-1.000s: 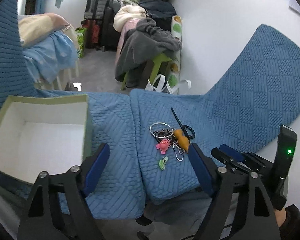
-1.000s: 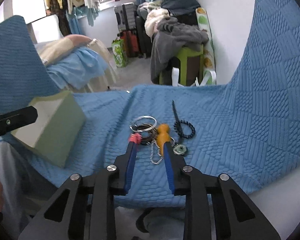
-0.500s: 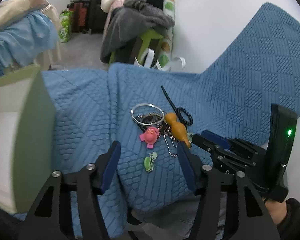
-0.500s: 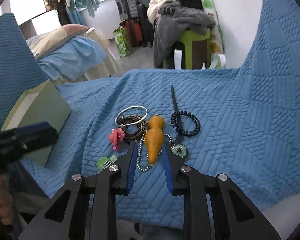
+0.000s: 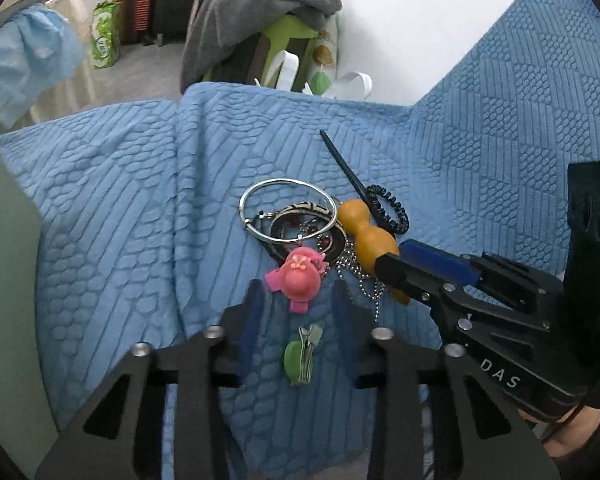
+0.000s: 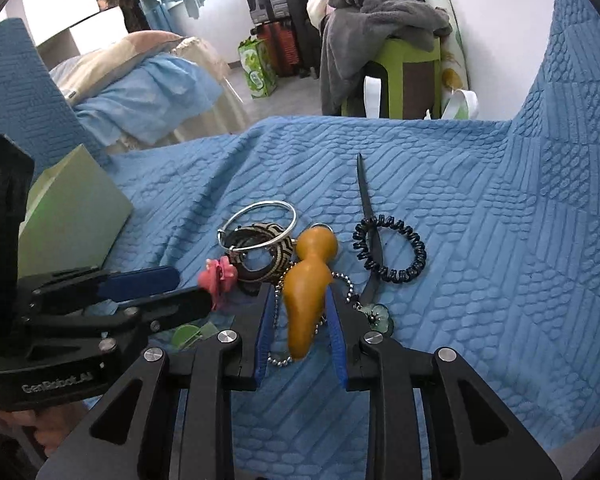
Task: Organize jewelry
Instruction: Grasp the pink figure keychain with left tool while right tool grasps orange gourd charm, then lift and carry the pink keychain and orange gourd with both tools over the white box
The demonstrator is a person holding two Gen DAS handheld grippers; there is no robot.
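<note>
A heap of jewelry lies on the blue quilt: a silver bangle (image 5: 286, 208), a patterned bracelet (image 6: 262, 250), a pink charm (image 5: 298, 278), an orange gourd pendant (image 6: 306, 280) on a bead chain, a green clip (image 5: 300, 350), a black coil band (image 6: 390, 250) and a black hair stick (image 6: 366, 200). My left gripper (image 5: 296, 320) is open, its fingers either side of the pink charm and green clip. My right gripper (image 6: 298, 336) is open, its fingers flanking the gourd pendant without visibly gripping it.
A pale green box (image 6: 74, 216) stands on the quilt at the left. The quilt (image 5: 120, 200) rises up the wall on the right. Beyond its far edge are a green stool with clothes (image 6: 392, 52), suitcases and a bed.
Both grippers have moved forward and down onto the jewelry heap. The left jaws narrowed around the pink charm and clip. The right fingers now straddle the gourd pendant.
</note>
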